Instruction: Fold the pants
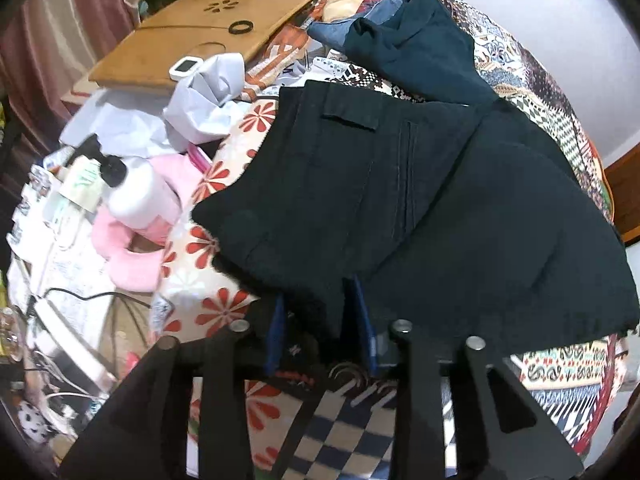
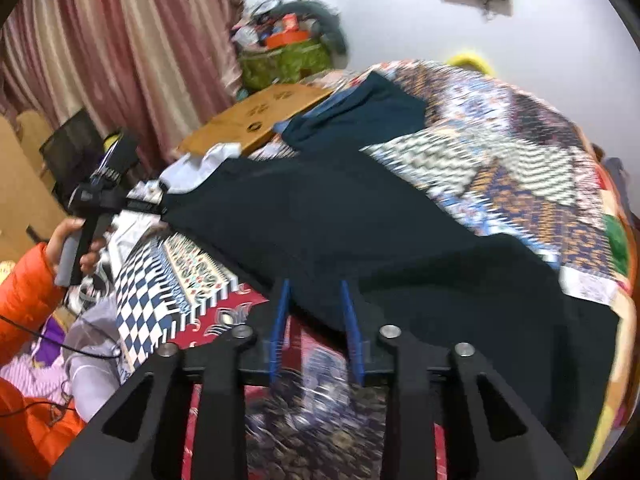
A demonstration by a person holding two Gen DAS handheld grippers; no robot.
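Dark pants (image 1: 420, 200) on patterned quilt (image 1: 552, 364), both jaws released, pocket flap in left view, orange sleeve (image 2: 24, 292) in right

Right wrist view: motion blur smears the bedspread (image 2: 500, 168); its patterns cannot be read. The pants (image 2: 360, 220) lose seams and pockets in the blur, and their right end is cut by the lens edge. Clutter on the far shelf (image 2: 280, 40) too blurred to name. Person's orange sleeve (image 2: 24, 300) cut off at left.

Left wrist view: near hem of the pants (image 1: 400, 200) hides the blue fingers' (image 1: 366, 316) tips; contact cannot be told. Small items at left edge (image 1: 36, 360) indistinct.
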